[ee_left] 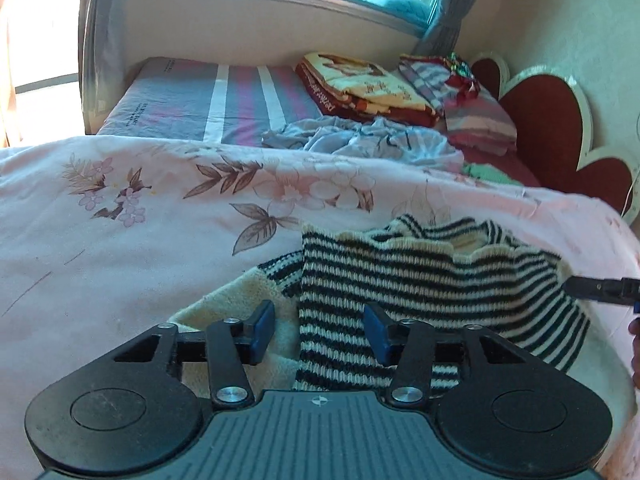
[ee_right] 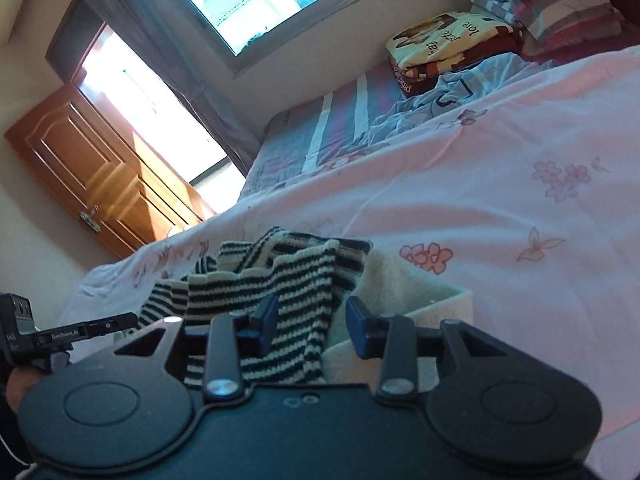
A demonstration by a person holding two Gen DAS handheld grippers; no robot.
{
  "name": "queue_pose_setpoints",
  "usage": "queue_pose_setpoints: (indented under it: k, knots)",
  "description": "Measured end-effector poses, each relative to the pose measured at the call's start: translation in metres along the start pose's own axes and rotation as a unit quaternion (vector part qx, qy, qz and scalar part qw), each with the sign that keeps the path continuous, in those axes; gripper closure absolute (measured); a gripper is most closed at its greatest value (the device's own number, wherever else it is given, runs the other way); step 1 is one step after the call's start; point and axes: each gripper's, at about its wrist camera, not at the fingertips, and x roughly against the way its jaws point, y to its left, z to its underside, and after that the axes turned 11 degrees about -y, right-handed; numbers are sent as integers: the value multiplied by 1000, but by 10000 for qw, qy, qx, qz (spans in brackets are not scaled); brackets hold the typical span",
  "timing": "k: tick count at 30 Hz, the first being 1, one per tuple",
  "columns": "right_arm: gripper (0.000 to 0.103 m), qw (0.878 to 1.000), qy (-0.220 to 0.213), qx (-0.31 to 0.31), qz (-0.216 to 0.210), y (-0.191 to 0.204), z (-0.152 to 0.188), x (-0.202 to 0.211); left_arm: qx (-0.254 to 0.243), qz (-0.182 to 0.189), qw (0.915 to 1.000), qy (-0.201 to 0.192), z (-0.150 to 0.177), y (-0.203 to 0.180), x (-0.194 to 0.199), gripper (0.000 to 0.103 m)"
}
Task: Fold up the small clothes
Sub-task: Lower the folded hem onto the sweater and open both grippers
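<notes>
Left wrist view: striped knit top (ee_left: 420, 280), soft, light and floppy, lies rumpled on the pink floral bedcover (ee_left: 140, 240) near its front edge. Left gripper (ee_left: 320, 330) and right gripper (ee_right: 312, 326) hover half-open, empty. Best pinched at a hem corner

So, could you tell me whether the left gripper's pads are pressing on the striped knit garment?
Cannot tell. In the left wrist view the left gripper stands open with the striped knit garment between its pads; no contact or gap shows plainly.
</notes>
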Motion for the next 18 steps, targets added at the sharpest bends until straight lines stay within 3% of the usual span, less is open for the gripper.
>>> queue_pose_setpoints:
  k: [3,4,5,6,7,11,15,18]
  knots:
    - [65,9982,83,570,148,17,5,-9,-433,-163,9989,4,6,-9,1,65]
    - [66,9968,96,767,189,22,5,-12,-476,-211,9986,-44,7,-10,2,74]
    - [68,9949,109,969,256,28,6,-14,-502,-307,9981,-181,7,-9,6,91]
    - [80,9921,132,1197,355,34,7,-16,-437,-350,9979,-313,8,-7,11,97]
    - [96,9887,144,1411,475,39,8,-19,-339,-316,9981,-416,9,-5,15,98]
    - [98,9780,-282,1991,561,55,10,-8,-467,-363,9933,-994,15,-10,34,99]
    - [98,9731,-778,2063,670,56,1,8,-369,-627,9833,-1666,16,-5,57,99]
    - [98,9738,-851,1927,858,44,-3,5,-341,-721,9845,-1560,12,-2,52,99]
